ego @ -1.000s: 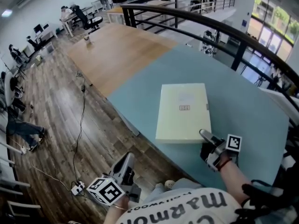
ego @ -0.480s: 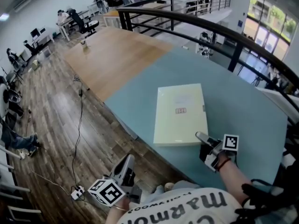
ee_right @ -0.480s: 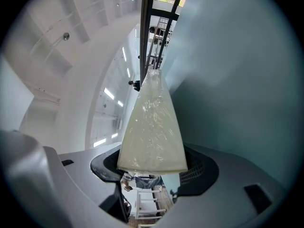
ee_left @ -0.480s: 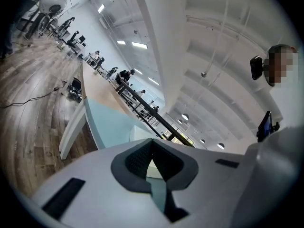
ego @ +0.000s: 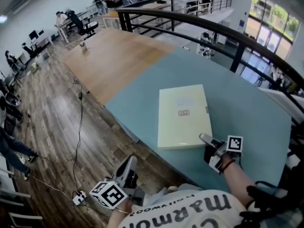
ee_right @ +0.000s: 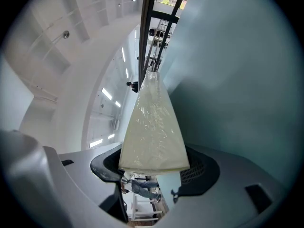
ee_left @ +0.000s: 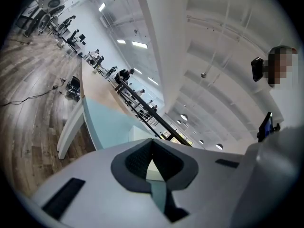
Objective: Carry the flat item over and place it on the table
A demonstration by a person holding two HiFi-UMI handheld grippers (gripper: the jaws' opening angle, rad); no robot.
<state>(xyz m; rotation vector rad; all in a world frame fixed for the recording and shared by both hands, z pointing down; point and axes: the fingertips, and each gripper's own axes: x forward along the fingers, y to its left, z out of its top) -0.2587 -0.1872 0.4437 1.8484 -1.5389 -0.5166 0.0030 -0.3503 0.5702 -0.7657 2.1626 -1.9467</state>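
Observation:
A flat pale-yellow box (ego: 183, 115) lies on the teal table (ego: 247, 103), its near end close to the table's front edge. My right gripper (ego: 205, 137) is at the box's near right corner. In the right gripper view the box's end (ee_right: 152, 127) fills the gap between the jaws, and my right gripper (ee_right: 154, 167) is shut on it. My left gripper (ego: 129, 161) hangs low at the left, off the table and over the floor, its jaws together and holding nothing. In the left gripper view its tips (ee_left: 153, 141) meet, with the box (ee_left: 155, 172) far beyond.
A wooden tabletop (ego: 114, 51) adjoins the teal one at the far left. A black railing (ego: 228, 32) curves behind the table. A cable and a power strip (ego: 78, 196) lie on the wooden floor at the left. People sit at desks far back.
The head view has drifted a little. The box and both grippers stand as before.

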